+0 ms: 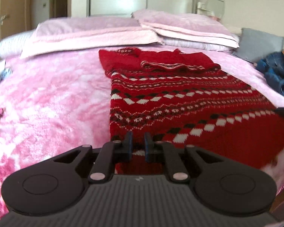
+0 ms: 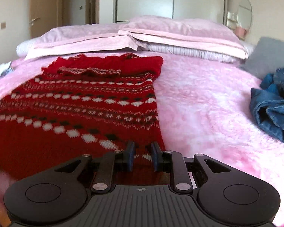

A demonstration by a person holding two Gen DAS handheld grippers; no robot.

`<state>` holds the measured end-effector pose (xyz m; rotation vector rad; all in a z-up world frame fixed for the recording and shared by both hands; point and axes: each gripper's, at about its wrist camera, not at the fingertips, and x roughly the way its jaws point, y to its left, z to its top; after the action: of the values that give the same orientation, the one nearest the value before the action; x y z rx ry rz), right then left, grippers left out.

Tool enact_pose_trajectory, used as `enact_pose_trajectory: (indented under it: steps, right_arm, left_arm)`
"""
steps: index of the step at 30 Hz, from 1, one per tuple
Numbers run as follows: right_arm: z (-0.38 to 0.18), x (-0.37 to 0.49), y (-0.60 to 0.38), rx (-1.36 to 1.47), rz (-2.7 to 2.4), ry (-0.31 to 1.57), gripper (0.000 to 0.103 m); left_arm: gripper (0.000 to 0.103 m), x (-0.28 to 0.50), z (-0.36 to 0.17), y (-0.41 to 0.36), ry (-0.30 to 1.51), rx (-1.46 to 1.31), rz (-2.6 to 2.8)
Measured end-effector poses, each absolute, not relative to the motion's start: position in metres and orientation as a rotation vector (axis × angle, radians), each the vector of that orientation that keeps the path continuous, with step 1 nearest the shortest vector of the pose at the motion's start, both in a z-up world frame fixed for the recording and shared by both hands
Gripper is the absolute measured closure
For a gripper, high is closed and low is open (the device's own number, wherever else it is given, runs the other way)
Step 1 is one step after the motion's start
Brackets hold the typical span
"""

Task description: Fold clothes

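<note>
a red knitted sweater (image 1: pixel 179 102) with white and black diamond bands lies spread flat on a fluffy pink blanket (image 1: pixel 47 98) covering the bed, its far end folded over on itself toward the pillows (image 1: pixel 89 32). in the left wrist view the sweater fills the centre and right of the frame, and the left hand-held gripper (image 1: pixel 138 144) sits at the lower centre, over the sweater's near left corner; its blue-padded fingers (image 1: pixel 129 141) stand a narrow gap apart with red knit showing between them, but whether they actually pinch the cloth cannot be told. in the right wrist view the sweater occupies the left half of the frame, and the right hand-held gripper (image 2: pixel 143 156) sits at the lower centre, over the sweater's near right corner just beside its right edge; its fingers (image 2: pixel 155 155) are a little wider apart, again with knit visible in the gap and the grip itself unclear. a crumpled pair of blue jeans (image 2: pixel 272 109) lies on the blanket at the right edge of the frame, well apart from the sweater, with a grey cushion (image 2: pixel 268 56) behind it at the upper right.
</note>
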<state>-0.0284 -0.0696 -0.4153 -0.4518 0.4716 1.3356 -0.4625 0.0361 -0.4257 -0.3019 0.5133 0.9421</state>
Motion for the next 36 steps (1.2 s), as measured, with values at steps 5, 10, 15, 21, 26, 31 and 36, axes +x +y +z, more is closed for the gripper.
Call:
enact_pose_trajectory:
  steps: [5,10,15,21,26,31,36]
  right_arm:
    - [-0.409,-0.04,-0.104,-0.502,1.239,0.518,0.082]
    - [-0.373,-0.051,-0.11,-0.384,1.19,0.513,0.082]
    - [-0.395,-0.075,-0.073,-0.349,1.215,0.634,0.082]
    - [-0.405,-0.106,-0.103,-0.411,1.147,0.611,0.078]
    - [-0.395,-0.111,-0.127,-0.371,1.109,0.737,0.066]
    - [-0.358,-0.125,-0.149,-0.268,1.119,0.717,0.036]
    - [-0.331,-0.147,-0.161,-0.305,1.133,0.676,0.02]
  left_arm:
    - [0.095,-0.484,-0.412,0.014,0.545,-0.354,0.932]
    - [0.094,-0.472,-0.387,0.006,0.538,-0.393,0.931]
    - [0.093,-0.424,-0.405,-0.001,0.595,-0.492,0.941]
    - [0.091,-0.422,-0.407,-0.047,0.609,-0.477,1.058]
    - [0.087,-0.431,-0.39,-0.072,0.693,-0.532,1.117]
    - [0.071,-0.438,-0.36,-0.104,0.669,-0.461,1.146]
    - [0.059,-0.441,-0.333,-0.125,0.632,-0.418,1.16]
